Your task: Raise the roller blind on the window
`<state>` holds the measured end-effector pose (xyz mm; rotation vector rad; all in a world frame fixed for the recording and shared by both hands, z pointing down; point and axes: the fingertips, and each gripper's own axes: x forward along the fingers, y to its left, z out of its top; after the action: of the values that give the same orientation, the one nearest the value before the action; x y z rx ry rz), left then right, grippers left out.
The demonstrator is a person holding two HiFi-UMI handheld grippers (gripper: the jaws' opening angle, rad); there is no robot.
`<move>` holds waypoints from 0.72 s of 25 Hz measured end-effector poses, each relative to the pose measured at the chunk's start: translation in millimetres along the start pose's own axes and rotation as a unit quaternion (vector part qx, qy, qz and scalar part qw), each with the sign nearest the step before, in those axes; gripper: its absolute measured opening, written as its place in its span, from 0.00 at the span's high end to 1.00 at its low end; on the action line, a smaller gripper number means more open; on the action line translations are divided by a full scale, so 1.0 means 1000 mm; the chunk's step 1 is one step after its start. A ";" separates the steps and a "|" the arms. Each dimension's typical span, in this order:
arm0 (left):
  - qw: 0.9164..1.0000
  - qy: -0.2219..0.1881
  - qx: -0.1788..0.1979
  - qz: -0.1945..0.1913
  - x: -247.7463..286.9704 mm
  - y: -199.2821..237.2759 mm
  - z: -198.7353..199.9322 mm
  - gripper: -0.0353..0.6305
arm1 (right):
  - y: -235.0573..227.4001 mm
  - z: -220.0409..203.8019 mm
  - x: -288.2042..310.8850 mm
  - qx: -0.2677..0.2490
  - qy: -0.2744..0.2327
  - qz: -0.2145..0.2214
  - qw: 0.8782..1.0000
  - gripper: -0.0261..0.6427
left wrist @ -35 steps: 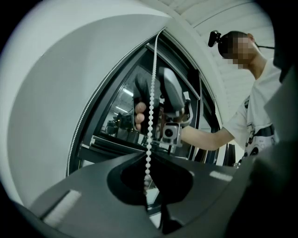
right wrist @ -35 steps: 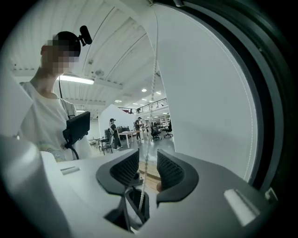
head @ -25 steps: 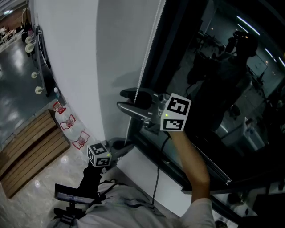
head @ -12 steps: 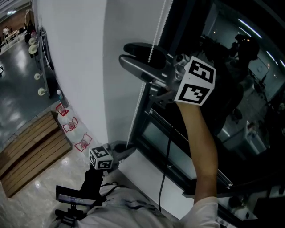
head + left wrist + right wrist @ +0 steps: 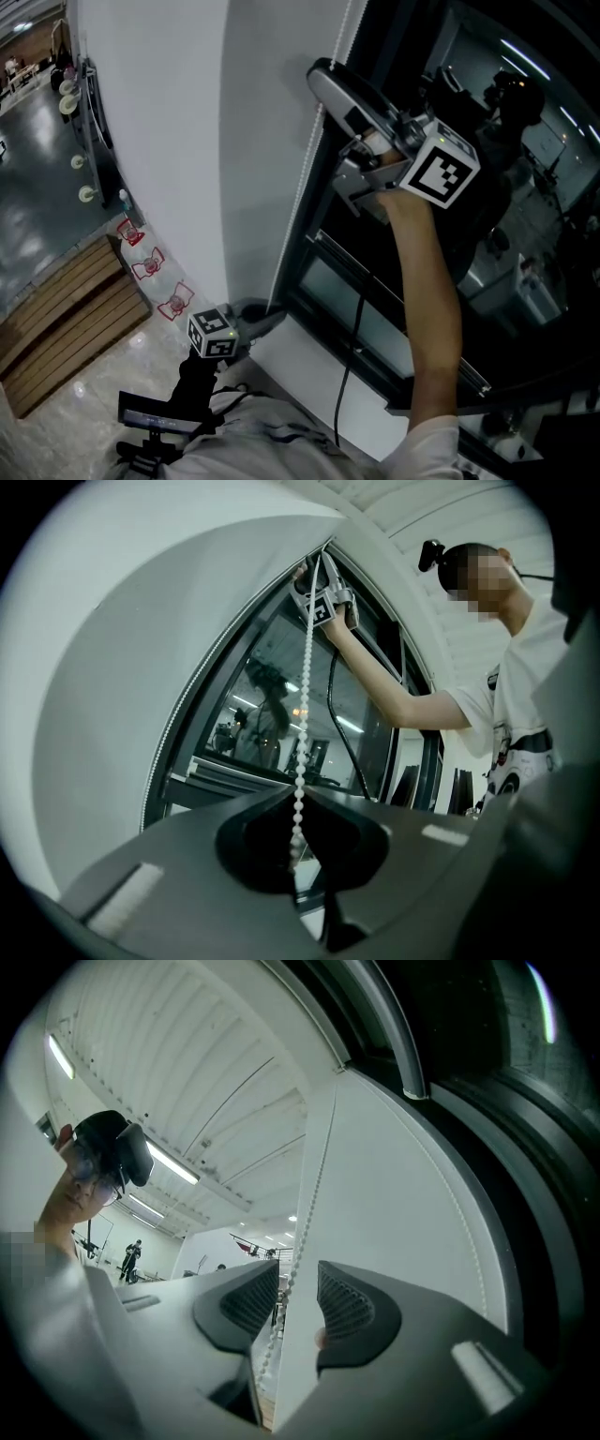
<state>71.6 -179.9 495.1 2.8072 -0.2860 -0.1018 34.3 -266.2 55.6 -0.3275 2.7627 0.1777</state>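
A white bead chain [image 5: 305, 178] hangs down the edge of the dark window [image 5: 487, 141], beside the white wall [image 5: 169, 141]. My right gripper [image 5: 321, 77] is held high on an outstretched arm. Its jaws are closing, and the chain [image 5: 305, 1213] runs through the gap between its ribbed pads [image 5: 345, 1302] without being pressed. My left gripper [image 5: 267, 314] is low by the sill, shut on the chain's lower part [image 5: 302, 724]. From there the chain rises to the right gripper [image 5: 319, 588]. The blind's fabric is not distinguishable in any view.
A white sill [image 5: 309, 366] runs along the window's foot. A black cable [image 5: 339, 384] hangs from the right gripper. Wooden slats [image 5: 66, 309] and red floor marks [image 5: 150, 262] lie far below at the left. A black device [image 5: 155, 417] sits at my waist.
My right gripper has climbed up along the chain and turned its jaws upward. The left gripper has stayed low by the sill.
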 end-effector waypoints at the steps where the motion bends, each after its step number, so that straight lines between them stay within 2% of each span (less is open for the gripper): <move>1: 1.000 0.001 0.000 0.000 0.000 0.000 0.000 0.95 | 0.001 0.002 -0.001 0.000 -0.003 0.001 1.000 0.78; 4: 1.000 0.002 -0.001 -0.001 0.000 0.000 -0.001 0.95 | 0.003 0.008 -0.002 -0.001 -0.009 0.001 1.000 0.80; 8: 1.000 0.003 -0.001 -0.003 0.000 -0.001 -0.001 0.95 | 0.003 0.009 -0.001 -0.002 -0.007 -0.003 1.000 0.93; 13: 1.000 0.001 -0.003 -0.001 0.000 0.000 -0.002 0.95 | 0.006 0.009 -0.005 0.023 -0.012 -0.004 1.000 0.94; 18: 1.000 -0.001 -0.005 0.000 0.001 0.001 -0.002 0.95 | 0.019 0.006 -0.006 0.017 0.000 0.003 1.000 0.94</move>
<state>72.2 -180.0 496.9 2.7982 -0.2848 -0.1049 37.3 -246.0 53.5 -0.3094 2.7639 0.1337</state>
